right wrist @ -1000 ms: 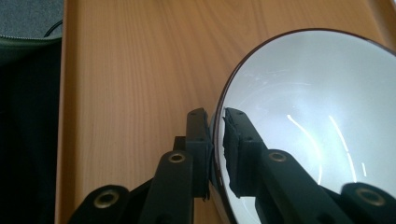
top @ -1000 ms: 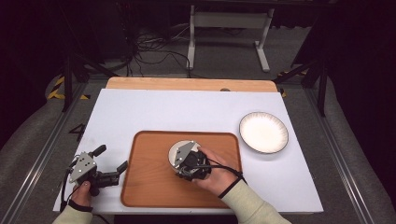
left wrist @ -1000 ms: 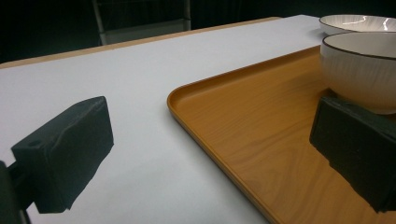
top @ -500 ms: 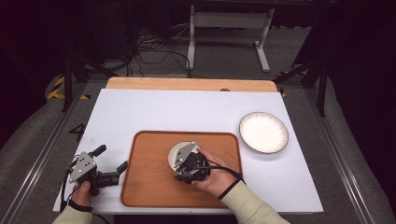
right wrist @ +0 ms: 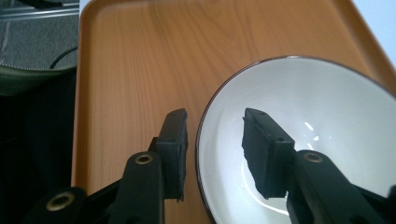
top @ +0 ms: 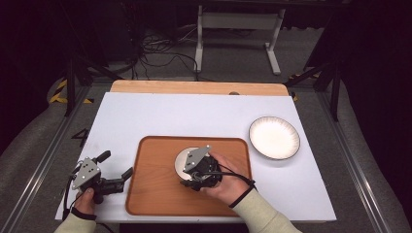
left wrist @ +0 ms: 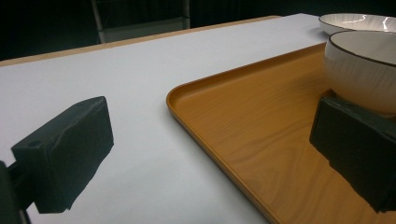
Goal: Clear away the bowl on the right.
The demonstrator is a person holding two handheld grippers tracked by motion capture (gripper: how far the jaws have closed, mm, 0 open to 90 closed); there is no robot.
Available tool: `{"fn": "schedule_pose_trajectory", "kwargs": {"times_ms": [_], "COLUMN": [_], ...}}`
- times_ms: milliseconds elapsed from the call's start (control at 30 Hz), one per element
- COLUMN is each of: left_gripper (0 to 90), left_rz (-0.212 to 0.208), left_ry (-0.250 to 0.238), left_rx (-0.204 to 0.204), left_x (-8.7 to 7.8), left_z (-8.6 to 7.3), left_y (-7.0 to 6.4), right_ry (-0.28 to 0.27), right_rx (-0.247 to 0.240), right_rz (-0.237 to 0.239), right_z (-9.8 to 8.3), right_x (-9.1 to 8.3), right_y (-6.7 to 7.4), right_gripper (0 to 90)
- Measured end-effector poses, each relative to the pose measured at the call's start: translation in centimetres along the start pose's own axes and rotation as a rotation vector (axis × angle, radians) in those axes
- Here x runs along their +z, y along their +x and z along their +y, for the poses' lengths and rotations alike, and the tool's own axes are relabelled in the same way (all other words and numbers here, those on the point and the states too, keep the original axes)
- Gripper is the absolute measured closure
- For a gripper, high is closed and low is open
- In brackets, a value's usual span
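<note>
A white bowl (top: 181,163) with a dark rim stands in the middle of a brown wooden tray (top: 155,187). My right gripper (top: 193,180) is over the bowl and hides most of it in the high view. In the right gripper view the bowl (right wrist: 322,116) has its rim between the jaws, one outside and one inside, with gaps on both sides; the gripper (right wrist: 215,149) is open. My left gripper (top: 115,165) rests on the white table just left of the tray, wide open and empty. Its own view (left wrist: 210,154) faces the tray (left wrist: 261,121) and bowl (left wrist: 364,70).
A white plate (top: 274,137) with a dark rim lies on the table to the right of the tray, also seen as the plate (left wrist: 359,21) behind the bowl. The white tabletop (top: 194,116) ends in a wooden strip (top: 194,87) at the far edge.
</note>
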State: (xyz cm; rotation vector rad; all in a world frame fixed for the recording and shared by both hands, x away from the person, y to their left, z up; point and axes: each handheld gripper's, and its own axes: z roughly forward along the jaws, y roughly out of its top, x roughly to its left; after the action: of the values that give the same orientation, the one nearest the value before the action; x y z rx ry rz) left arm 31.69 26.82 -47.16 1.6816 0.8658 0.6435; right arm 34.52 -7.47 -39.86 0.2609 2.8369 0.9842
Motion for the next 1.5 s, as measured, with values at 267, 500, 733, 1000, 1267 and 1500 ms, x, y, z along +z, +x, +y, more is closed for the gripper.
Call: {"fn": "schedule_pose_trajectory", "kwargs": {"times_ms": [267, 500, 733, 1000, 1267, 1500], "left_gripper": [0.3, 0.3, 0.3, 0.3, 0.3, 0.3], "left_rz": [-0.002, -0.001, -0.002, 0.001, -0.004, -0.007], "left_ry": [0.001, 0.003, -0.003, -0.005, -0.003, -0.002], "left_rx": [-0.001, -0.005, -0.002, 0.006, 0.006, 0.002], "left_x": [0.1, 0.0, 0.0, -0.1, -0.1, 0.0], "left_z": [0.0, 0.0, 0.0, 0.0, 0.0, 0.0], "left_y": [0.0, 0.0, 0.0, -0.1, 0.0, 0.0], "right_ry": [-0.070, -0.167, -0.243, -0.295, -0.332, -0.367], "right_rx": [0.003, 0.022, 0.037, 0.048, 0.061, 0.080], "right_rz": [-0.038, -0.073, -0.099, -0.133, -0.151, -0.179], "right_z": [0.2, 0.4, 0.5, 0.3, -0.5, -1.7], "right_x": [-1.2, -2.8, -3.8, -4.9, -6.0, -7.4], "right_y": [-0.1, -0.3, -0.5, -0.9, -1.3, -1.5], "right_gripper": [53.4, 49.7, 48.0, 45.3, 41.1, 39.0]}}
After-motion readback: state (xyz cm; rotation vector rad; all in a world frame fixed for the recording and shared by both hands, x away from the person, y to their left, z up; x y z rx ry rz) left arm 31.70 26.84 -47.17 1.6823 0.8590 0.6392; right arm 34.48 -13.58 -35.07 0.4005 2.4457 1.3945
